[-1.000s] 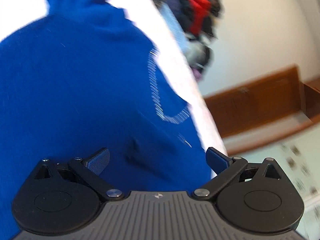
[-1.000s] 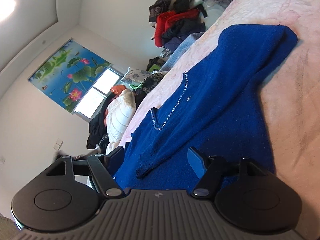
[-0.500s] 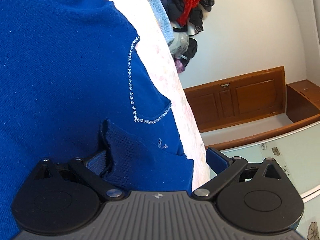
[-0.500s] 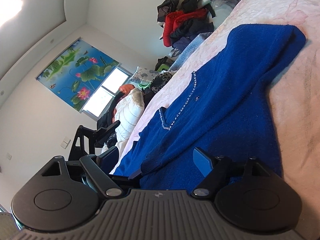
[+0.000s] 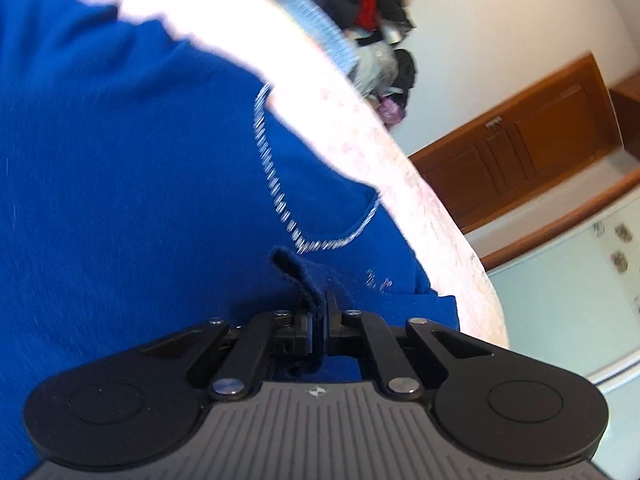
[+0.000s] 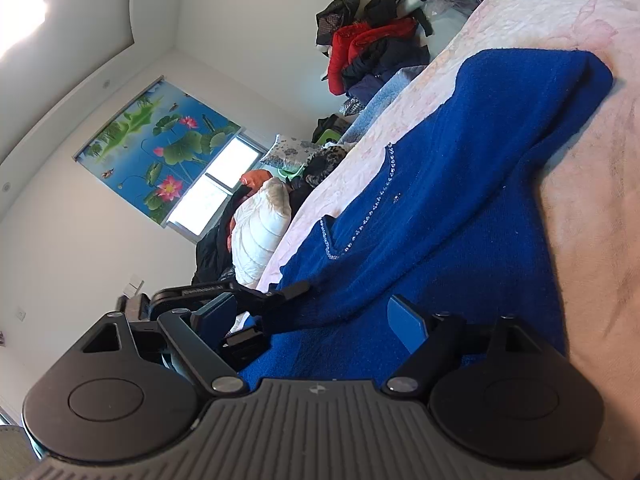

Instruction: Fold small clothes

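A blue knit sweater (image 5: 132, 184) with a rhinestone-trimmed neckline (image 5: 276, 196) lies spread on the pink bed (image 5: 380, 160). My left gripper (image 5: 319, 320) is shut on a fold of the sweater's near edge, close to the bed's side. In the right wrist view the sweater (image 6: 460, 208) runs away from me, one sleeve (image 6: 560, 80) at the far end. My right gripper (image 6: 316, 316) is open, its jaws either side of the sweater's near edge. The left gripper (image 6: 248, 300) shows at its left.
A pile of red and dark clothes (image 6: 372, 48) sits at the far end of the bed. A white pillow (image 6: 260, 228) and more clothes lie by the window. A wooden cabinet (image 5: 520, 148) stands beyond the bed's edge.
My left gripper has closed on a fold of the sweater's edge; its jaws were open before. My right gripper stays open and has shifted slightly closer along the sweater.
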Available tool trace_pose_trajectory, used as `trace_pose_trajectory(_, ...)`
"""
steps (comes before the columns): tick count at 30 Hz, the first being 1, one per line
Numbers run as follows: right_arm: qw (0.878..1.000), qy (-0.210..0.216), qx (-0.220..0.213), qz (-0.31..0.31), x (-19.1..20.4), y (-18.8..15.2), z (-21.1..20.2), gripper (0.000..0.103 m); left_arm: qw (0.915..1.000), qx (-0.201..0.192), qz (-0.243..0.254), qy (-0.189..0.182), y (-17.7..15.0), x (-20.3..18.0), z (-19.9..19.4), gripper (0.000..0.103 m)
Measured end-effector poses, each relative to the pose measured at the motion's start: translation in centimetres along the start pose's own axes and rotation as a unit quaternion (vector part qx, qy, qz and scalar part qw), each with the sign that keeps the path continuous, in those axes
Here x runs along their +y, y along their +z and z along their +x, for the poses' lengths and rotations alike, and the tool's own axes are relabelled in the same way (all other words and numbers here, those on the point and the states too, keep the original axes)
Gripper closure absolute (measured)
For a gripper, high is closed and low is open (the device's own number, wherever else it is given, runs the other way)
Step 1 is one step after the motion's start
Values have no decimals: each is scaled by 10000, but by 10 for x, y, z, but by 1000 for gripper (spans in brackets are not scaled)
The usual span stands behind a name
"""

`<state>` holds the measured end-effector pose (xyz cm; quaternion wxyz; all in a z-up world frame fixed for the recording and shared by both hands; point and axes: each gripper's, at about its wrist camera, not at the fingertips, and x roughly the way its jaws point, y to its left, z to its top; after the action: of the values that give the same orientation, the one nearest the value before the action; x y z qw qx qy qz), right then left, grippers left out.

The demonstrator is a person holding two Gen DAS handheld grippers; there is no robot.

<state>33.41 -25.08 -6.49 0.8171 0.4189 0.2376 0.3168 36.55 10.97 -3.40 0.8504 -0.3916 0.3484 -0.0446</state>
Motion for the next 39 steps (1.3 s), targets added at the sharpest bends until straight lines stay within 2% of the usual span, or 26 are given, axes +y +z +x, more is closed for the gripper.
trace_pose_trajectory(2, 10000, 0, 0, -1, 0, 0, 0, 16, 9992, -139, 368, 41, 13, -9, -7, 99)
trace_pose_trajectory(4, 10000, -3, 3, -9, 0, 0, 0, 16, 9954, -347, 789, 413, 34, -16, -13, 99)
trace_pose_trajectory(6, 10000, -1, 2, -9, -1, 0, -1, 16, 9931, -435, 711, 822, 56, -8, -18, 99)
trace_pose_trajectory(9, 10000, 8, 4, -9, -1, 0, -1, 16, 9922, -508, 419, 1055, 72, 11, -37, 99)
trace_pose_trajectory(14, 10000, 40, 10, -25, 0, 1, -1, 14, 9895, -534, 361, 1292, 60, 47, -65, 99)
trace_pose_trajectory(16, 10000, 40, 14, -37, 0, 2, 0, 14, 9876, -425, 248, 1492, 57, 64, -61, 99)
trace_pose_trajectory(19, 10000, 43, 13, -37, -1, 2, 0, 14, 9875, -232, 66, 1555, 50, 82, -56, 99)
trace_pose_trajectory(23, 10000, 43, 15, -37, -1, 2, 0, 14, 9859, -153, 188, 1655, 49, 80, -46, 99)
trace_pose_trajectory(27, 10000, 43, 16, -40, -1, 2, 0, 14, 9829, -254, 400, 1777, 52, 73, -56, 99)
trace_pose_trajectory(30, 10000, 45, 16, -38, -1, 2, 0, 14, 9805, -341, 325, 1906, 59, 74, -67, 99)
trace_pose_trajectory(33, 10000, 47, 14, -36, -1, 2, 0, 14, 9791, -175, 224, 2015, 59, 82, -67, 99)
trace_pose_trajectory(36, 10000, 47, 15, -36, -2, 2, 0, 13, 9761, -118, 417, 2131, 55, 79, -65, 99)
trace_pose_trajectory(39, 10000, 50, 14, -33, -2, 2, 0, 13, 9771, -162, 405, 2083, 59, 73, -77, 99)
